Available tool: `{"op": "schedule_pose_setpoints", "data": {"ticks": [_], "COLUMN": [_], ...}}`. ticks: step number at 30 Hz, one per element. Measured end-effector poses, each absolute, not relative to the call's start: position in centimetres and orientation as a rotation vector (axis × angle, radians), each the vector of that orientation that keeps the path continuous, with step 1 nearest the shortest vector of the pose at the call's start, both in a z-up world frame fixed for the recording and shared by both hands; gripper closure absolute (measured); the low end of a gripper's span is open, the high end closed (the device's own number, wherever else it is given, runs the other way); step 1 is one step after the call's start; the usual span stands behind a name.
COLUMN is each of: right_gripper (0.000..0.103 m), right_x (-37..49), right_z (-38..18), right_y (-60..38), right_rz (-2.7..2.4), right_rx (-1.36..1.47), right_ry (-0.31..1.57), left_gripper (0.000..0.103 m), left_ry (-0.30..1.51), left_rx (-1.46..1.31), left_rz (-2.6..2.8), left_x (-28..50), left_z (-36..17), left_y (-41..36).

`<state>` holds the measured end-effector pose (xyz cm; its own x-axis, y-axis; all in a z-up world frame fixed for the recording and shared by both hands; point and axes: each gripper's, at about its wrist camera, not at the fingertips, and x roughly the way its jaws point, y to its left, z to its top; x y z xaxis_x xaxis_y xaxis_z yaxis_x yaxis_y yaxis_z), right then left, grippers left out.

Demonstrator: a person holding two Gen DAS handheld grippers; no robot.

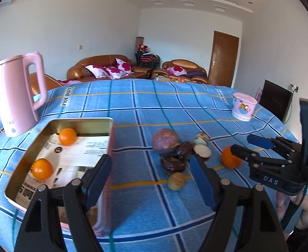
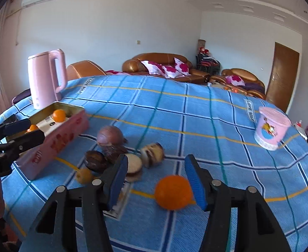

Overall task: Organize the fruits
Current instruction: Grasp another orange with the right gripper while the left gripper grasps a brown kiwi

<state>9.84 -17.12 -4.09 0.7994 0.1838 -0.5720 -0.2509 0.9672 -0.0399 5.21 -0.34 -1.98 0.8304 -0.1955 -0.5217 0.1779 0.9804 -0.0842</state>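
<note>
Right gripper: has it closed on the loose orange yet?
No. The right gripper stands open around the orange, with a clear gap on its left side.

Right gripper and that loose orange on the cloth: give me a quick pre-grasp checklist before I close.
1. Right gripper jaws open: ok.
2. Loose orange between the jaws: ok, nearer the right pad; contact cannot tell.
3. Orange apart from the pile of dark fruits: ok.
4. Tin tray has room beside its two oranges: ok.
5. Left gripper open, holding nothing: ok.
6. Left gripper clear of the tray: not ok, one finger overlaps its wall.
</note>
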Motion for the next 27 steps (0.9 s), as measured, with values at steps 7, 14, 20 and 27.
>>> {"op": "schedule_pose_setpoints", "data": {"ticks": [7,14,20,27], "right_gripper": [0.045,0.045,0.047,0.055], "right_x": [10.4,10.5,11.4,10.7], "right_z": [-5.9,-6.2,-6.8,-6.6], "right_y": [-19.3,-19.2,-18.9,-19.3], "right_rz": [0.231,0.300,0.332,0.304], "right_rx": [-0.065,-0.031,-0.021,-0.005], "right_ry": [0.663,0.685,0.741,0.701], "left_gripper": [0.037,0.049,0.058,0.063], "left_ry": [0.609,0.686,0.727,0.765], "left_rx": [0.053,0.067,0.085,0.098], "left_rz": [-0.305,-0.360,-0.388,-0.420], "left_x": [5.5,6.5,6.8,7.7], "left_z": [-3.0,-4.6,-5.1,-5.5], "left_y": [-5.5,-7.3,-7.9,-8.6]}}
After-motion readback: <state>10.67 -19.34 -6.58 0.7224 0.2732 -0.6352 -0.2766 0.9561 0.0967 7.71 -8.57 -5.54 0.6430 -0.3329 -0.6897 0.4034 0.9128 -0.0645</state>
